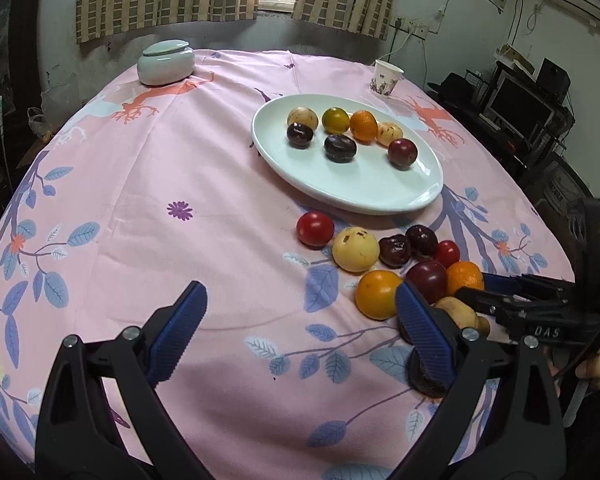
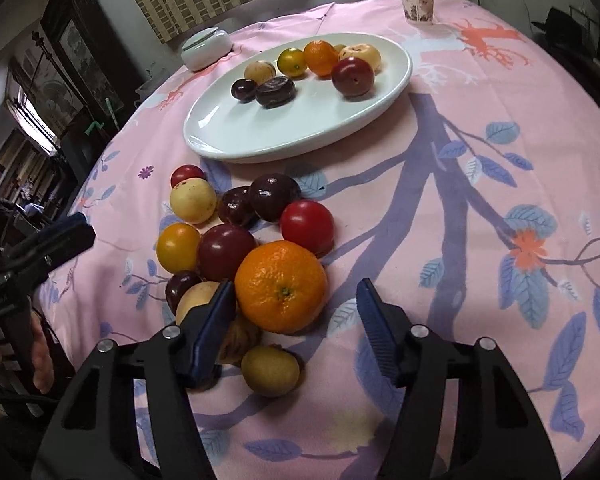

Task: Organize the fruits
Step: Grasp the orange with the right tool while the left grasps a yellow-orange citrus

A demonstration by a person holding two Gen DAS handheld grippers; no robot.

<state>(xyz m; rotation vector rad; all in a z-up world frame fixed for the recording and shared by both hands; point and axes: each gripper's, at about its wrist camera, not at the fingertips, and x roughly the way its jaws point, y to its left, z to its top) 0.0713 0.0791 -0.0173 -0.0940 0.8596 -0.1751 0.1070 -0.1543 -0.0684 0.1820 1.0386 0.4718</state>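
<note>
Your right gripper (image 2: 296, 312), jaws apart and empty, sits just short of the orange (image 2: 281, 286); your left gripper (image 1: 300, 320), also apart, lies farther left.

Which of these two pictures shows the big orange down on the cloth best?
The right wrist view. The big orange sits close and whole there, peel and stem end plain, just ahead of the right hand-held gripper. In the left wrist view the same orange is small, near the edge, partly hidden behind that gripper's fingers.
</note>
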